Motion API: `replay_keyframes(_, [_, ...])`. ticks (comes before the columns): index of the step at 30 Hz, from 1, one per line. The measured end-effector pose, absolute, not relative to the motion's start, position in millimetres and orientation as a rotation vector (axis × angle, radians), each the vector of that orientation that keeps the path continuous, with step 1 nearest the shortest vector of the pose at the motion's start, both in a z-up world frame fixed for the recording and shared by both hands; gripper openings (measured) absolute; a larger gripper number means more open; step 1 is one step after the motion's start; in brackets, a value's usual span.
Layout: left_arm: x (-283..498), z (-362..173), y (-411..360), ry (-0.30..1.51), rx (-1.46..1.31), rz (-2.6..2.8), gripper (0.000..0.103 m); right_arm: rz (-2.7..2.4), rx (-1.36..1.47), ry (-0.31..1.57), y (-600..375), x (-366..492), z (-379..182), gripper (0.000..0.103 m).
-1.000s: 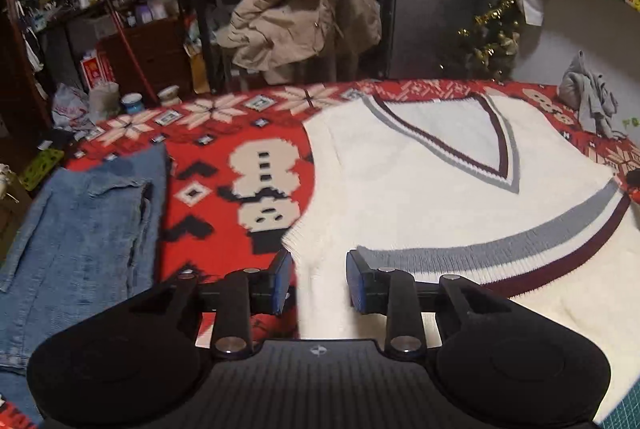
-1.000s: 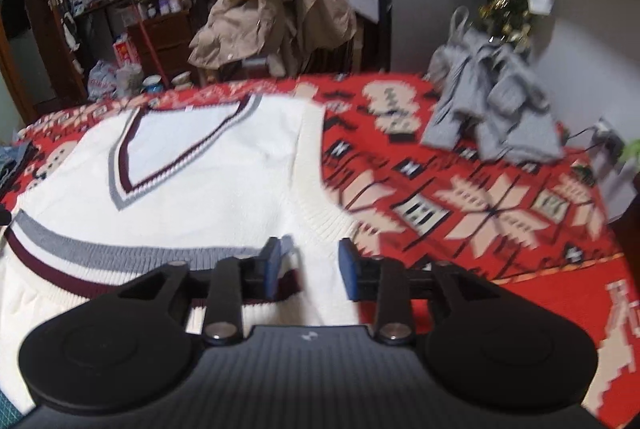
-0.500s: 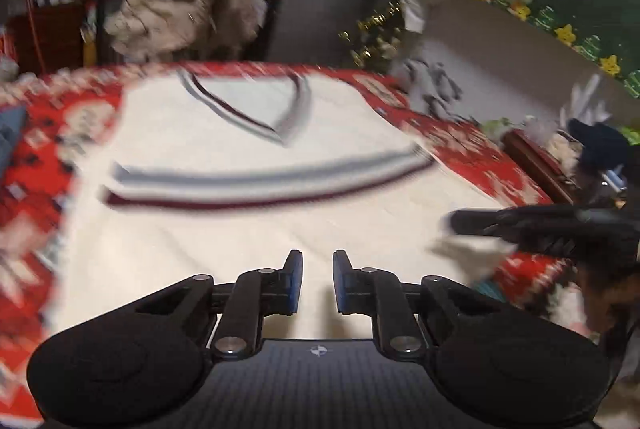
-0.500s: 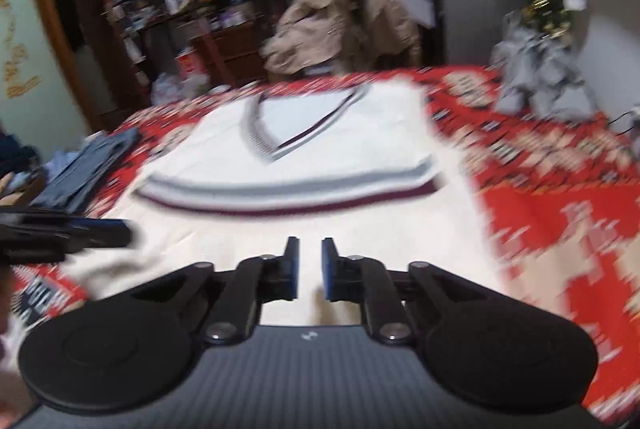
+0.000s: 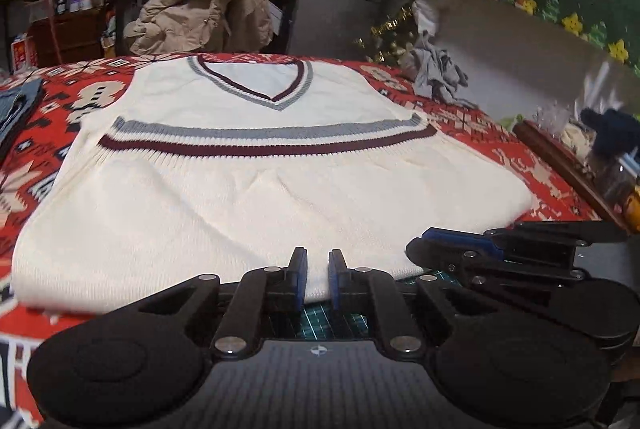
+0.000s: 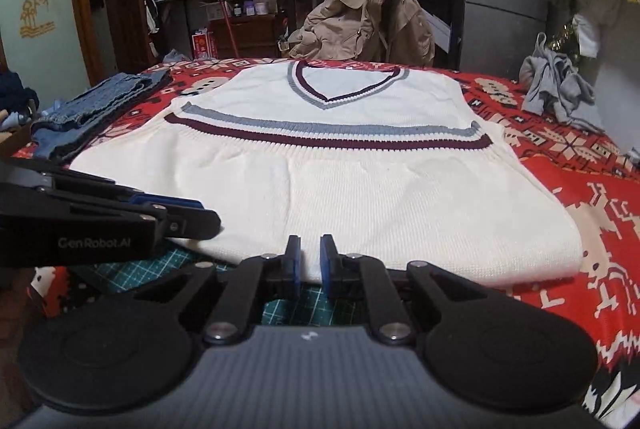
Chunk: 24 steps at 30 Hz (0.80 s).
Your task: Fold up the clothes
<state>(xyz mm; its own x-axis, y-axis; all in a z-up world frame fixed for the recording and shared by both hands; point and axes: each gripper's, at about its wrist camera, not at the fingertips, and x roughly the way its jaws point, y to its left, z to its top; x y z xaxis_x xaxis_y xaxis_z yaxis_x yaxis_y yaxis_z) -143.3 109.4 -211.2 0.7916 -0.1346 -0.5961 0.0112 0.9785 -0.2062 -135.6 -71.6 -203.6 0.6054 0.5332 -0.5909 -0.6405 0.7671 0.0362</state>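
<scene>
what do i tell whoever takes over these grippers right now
Left gripper: jaws just closed, apparently pinching the near edge of the cream knitted V-neck vest.
Right gripper: same, beside it on that edge.
The vest lies flat on the red patterned blanket, its striped hem already folded up below the neckline.
To do: probably fold the near edge away, then take the crumpled grey garment. The blue denim jeans look folded.

L gripper (image 5: 318, 279) & R gripper (image 6: 306, 261) (jaws near-closed)
</scene>
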Motion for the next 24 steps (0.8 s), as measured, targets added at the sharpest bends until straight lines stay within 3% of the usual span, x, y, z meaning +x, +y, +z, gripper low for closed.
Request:
replay_keyframes(8, [-150, -215, 103, 0.619, -0.161, -0.077, 0.014, 0.687, -0.142, 0.608, -78, -128, -206, 0.013])
replay_keyframes(13, [-151, -216, 97, 0.612, -0.131, -0.085, 0.02, 0.694, -0.191, 0.584, -71, -133, -208, 0.026])
replay_keyframes(20, [-152, -217, 92, 0.608, -0.116, -0.099, 0.029, 0.689, -0.175, 0.58, -73, -132, -206, 0.026])
replay_keyframes(24, [-152, -217, 93, 0.607, -0.116, -0.102, 0.03, 0.635, -0.153, 0.544, -80, -127, -199, 0.026])
